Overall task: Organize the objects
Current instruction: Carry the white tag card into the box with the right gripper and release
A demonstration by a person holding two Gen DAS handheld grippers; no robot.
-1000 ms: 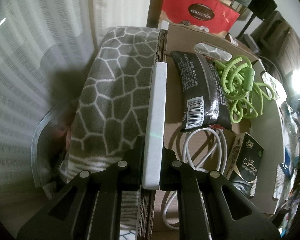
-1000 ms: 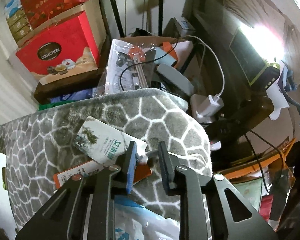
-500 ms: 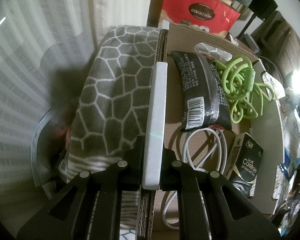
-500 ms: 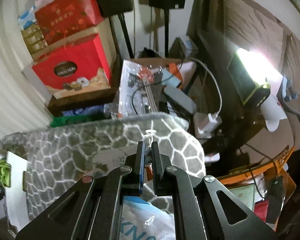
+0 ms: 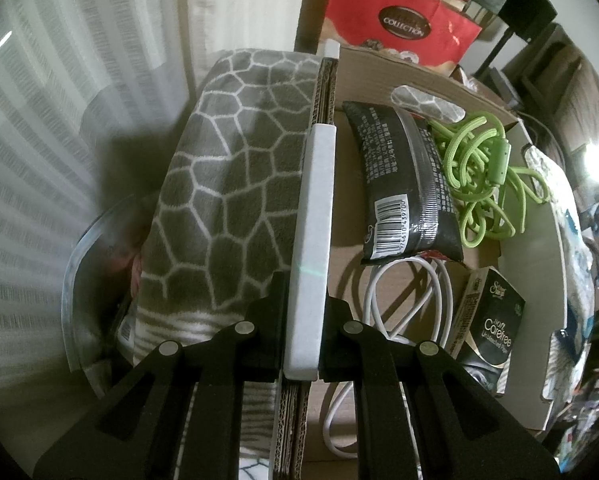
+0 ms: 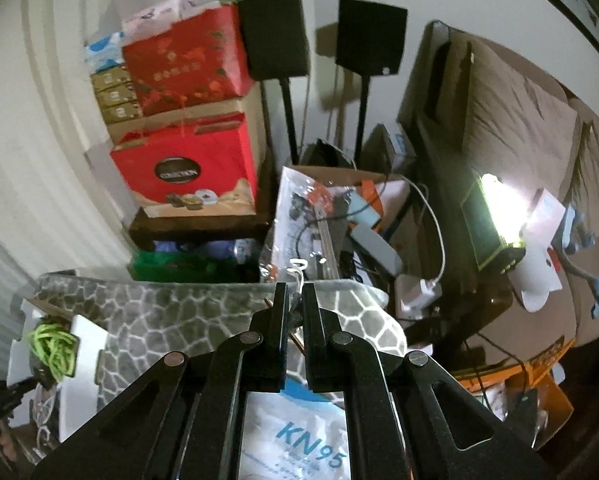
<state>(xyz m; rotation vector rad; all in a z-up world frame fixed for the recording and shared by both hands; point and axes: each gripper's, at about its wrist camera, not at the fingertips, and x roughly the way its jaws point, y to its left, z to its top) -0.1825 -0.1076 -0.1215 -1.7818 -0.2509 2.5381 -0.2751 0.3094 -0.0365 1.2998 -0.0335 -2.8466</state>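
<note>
I'm clamping the left gripper [image 5: 302,332] on the cardboard box [image 5: 539,280] wall, lower centre — cables, packets already inside. Right gripper [image 6: 294,308] is pinching a thin white item [image 6: 297,270] (identity unclear); clutter at right is waiting.

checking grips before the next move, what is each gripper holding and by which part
The left gripper clamps the cardboard box wall at its white top edge strip. The right gripper pinches something small and pale; what it is, and which part, cannot be told.
</note>
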